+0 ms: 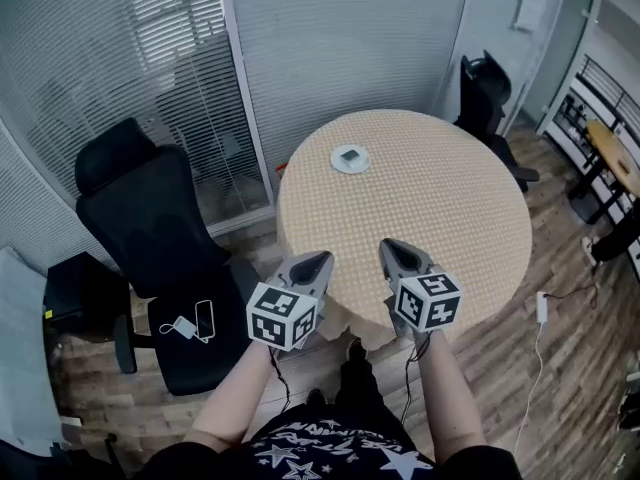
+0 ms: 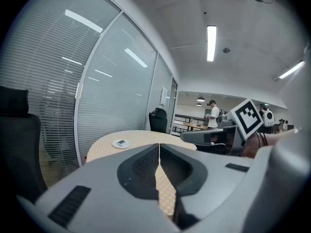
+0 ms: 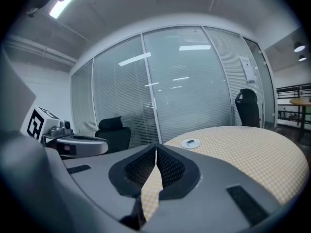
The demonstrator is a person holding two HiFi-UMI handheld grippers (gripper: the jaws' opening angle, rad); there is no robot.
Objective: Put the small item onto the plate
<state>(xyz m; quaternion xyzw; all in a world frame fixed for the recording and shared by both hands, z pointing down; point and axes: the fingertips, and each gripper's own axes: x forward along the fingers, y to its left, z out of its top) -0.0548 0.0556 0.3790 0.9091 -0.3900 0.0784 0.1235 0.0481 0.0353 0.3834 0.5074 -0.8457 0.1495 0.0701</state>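
While beside glass walls (image 1: 340,48) (blinds (image 1: 100,48) shut), round table (image 1: 430,198) with plate (image 1: 349,158).

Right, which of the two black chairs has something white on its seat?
The big chair left of the table, with a white cable on its seat; the far chair shows none.

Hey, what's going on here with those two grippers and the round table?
A person stands at the near edge of the round table, holding the left gripper and the right gripper side by side. Both have their jaws together with nothing between them. On the far side of the table sits a white plate with a small item lying on it, well away from both grippers.
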